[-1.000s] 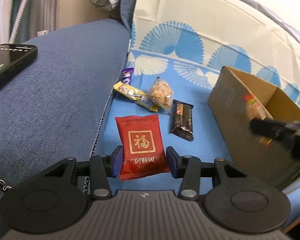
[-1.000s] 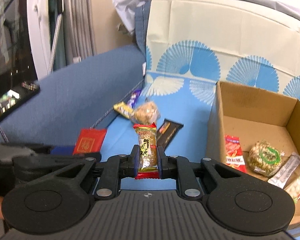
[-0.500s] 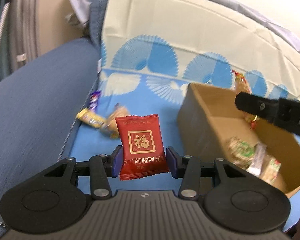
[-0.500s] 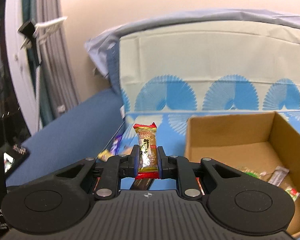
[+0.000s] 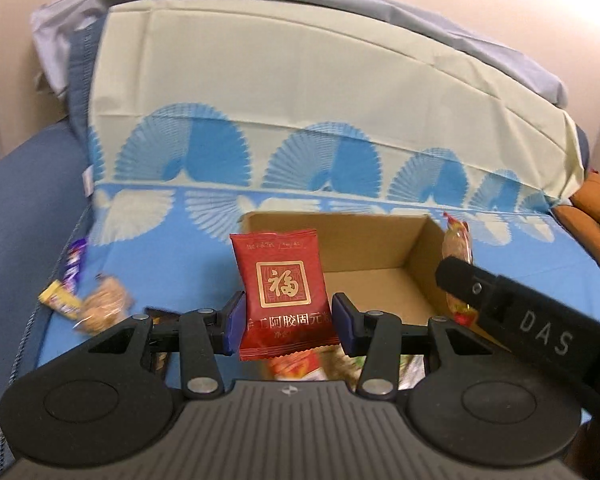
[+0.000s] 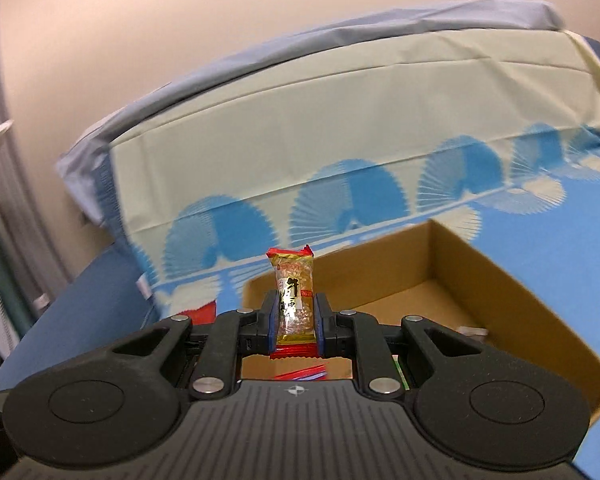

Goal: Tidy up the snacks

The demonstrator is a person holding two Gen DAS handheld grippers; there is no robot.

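Note:
My left gripper (image 5: 287, 322) is shut on a red square snack packet (image 5: 284, 292) with a gold character, held upright over the near edge of the open cardboard box (image 5: 376, 248). My right gripper (image 6: 294, 326) is shut on a gold peanut bar (image 6: 294, 300) with red ends, held upright above the same box (image 6: 480, 288). The right gripper and its bar (image 5: 456, 244) also show at the right of the left wrist view, over the box. Several snacks lie in the box bottom, mostly hidden by the grippers.
Loose snacks lie on the blue fan-patterned cloth (image 5: 172, 248) left of the box: a purple wrapper (image 5: 74, 268), a yellow bar (image 5: 58, 302), a clear bag of nuts (image 5: 104, 304) and a dark bar (image 5: 160, 316). A cloth-draped backrest (image 5: 300, 92) rises behind.
Both grippers have lifted and swung right from the loose snacks to above the box, each still holding its snack. The views now tilt up toward the backrest.

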